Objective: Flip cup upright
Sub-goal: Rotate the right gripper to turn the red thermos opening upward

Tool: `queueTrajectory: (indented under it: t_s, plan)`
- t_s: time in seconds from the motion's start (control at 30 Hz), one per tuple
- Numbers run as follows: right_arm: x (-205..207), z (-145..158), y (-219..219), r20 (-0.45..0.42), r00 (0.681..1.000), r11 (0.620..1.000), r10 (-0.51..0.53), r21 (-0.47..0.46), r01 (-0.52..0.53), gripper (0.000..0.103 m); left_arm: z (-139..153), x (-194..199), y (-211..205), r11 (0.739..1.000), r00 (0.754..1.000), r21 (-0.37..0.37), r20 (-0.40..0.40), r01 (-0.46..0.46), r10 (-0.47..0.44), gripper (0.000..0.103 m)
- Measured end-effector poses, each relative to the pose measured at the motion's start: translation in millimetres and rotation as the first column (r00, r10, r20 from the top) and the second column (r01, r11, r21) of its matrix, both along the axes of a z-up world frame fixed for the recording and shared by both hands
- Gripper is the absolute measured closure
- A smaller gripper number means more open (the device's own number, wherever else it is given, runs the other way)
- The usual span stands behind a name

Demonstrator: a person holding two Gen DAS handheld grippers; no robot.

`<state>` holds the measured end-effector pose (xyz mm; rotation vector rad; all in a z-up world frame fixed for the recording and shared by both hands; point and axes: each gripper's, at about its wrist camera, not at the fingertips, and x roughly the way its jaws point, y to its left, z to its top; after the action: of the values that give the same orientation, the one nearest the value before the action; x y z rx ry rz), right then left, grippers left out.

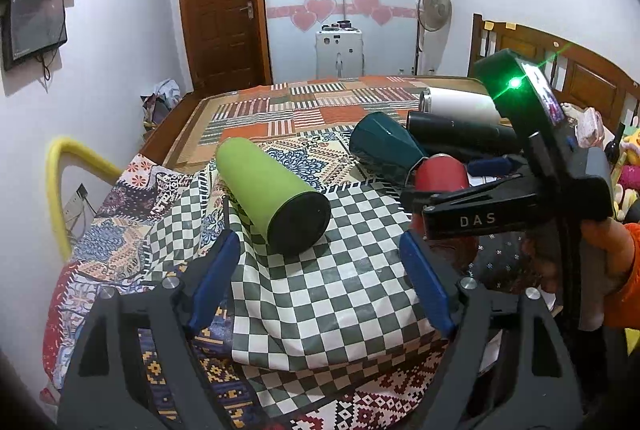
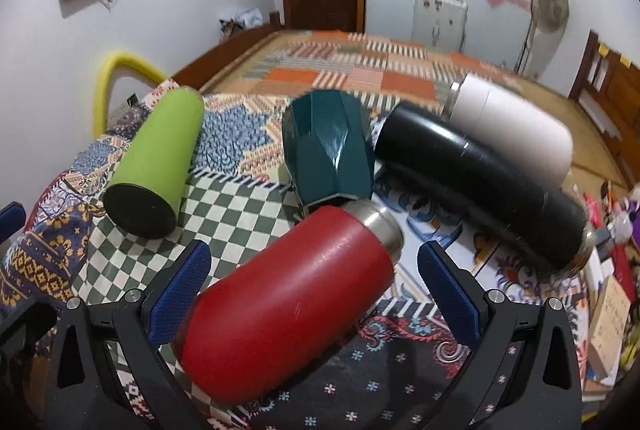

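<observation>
Several cups lie on their sides on a patterned cloth. A red flask (image 2: 292, 298) lies between the open blue pads of my right gripper (image 2: 314, 266), steel neck pointing away; the left pad is close to its side. It shows partly in the left wrist view (image 1: 440, 174) behind the right gripper's body. A green cup (image 1: 272, 190) (image 2: 156, 158) lies with its black base toward me, just beyond my open, empty left gripper (image 1: 320, 254). A dark teal faceted cup (image 2: 328, 146) (image 1: 384, 146), a black flask (image 2: 480, 182) and a white flask (image 2: 516, 118) lie further back.
The cloth covers a raised surface (image 1: 320, 290) in front of a bed with a patchwork cover (image 1: 312, 106). A yellow padded rail (image 1: 60, 174) stands at the left. A wooden headboard (image 1: 580, 70) and clutter lie at the right. A hand holds the right gripper (image 1: 500, 206).
</observation>
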<state>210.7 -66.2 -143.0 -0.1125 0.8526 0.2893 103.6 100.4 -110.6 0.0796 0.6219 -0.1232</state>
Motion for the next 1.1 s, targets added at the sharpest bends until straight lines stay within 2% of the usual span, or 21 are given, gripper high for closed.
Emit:
queueTrajectory:
  t_s: [0.13,0.4,0.47,0.6,0.67,0.83,0.97,1.03,1.1]
  plan:
    - [11.5,-5.7,-6.4,-0.110,0.994,0.999,-0.001,0.054,0.007,0.000,-4.4,4.9,1.4,1.000,1.000,-0.017,-0.010,0.002,-0.002,0.021]
    - [11.6,-4.4,-12.1,-0.200,0.975,0.995,0.097,0.050,-0.089,0.003,-9.2,10.6,-2.4,0.999,1.000,-0.033,-0.020,0.007,-0.008,0.021]
    - [10.2,-3.4,-13.5,-0.208,0.970,0.992,0.129,0.036,-0.124,0.006,-10.0,11.7,-5.3,0.999,1.000,-0.034,-0.022,0.011,-0.012,0.021]
    - [5.1,1.5,-20.9,-0.194,0.964,0.983,0.180,-0.009,-0.185,0.023,-9.8,12.9,-11.4,1.000,1.000,-0.022,-0.022,0.020,-0.020,0.021]
    - [3.2,2.9,-25.0,-0.187,0.963,0.979,0.196,-0.025,-0.204,0.028,-8.9,13.4,-14.2,1.000,0.999,-0.018,-0.020,0.024,-0.025,0.021]
    - [5.9,2.7,-37.1,-0.205,0.960,0.980,0.193,0.003,-0.197,0.029,-6.6,16.5,-22.9,0.999,0.999,-0.011,-0.022,0.031,-0.031,0.021]
    - [19.4,-12.1,-41.8,-0.296,0.938,0.983,0.181,0.081,-0.164,0.026,-4.8,19.2,-29.8,0.999,0.999,-0.009,-0.021,0.035,-0.035,0.021]
    - [19.9,-16.4,-40.8,-0.317,0.930,0.980,0.189,0.115,-0.160,0.029,-3.6,20.8,-33.1,0.999,0.999,-0.009,-0.022,0.035,-0.035,0.021]
    - [15.1,-13.7,-38.9,-0.281,0.941,0.982,0.189,0.083,-0.172,0.035,-1.9,21.4,-35.5,0.999,0.999,-0.006,-0.020,0.033,-0.033,0.021]
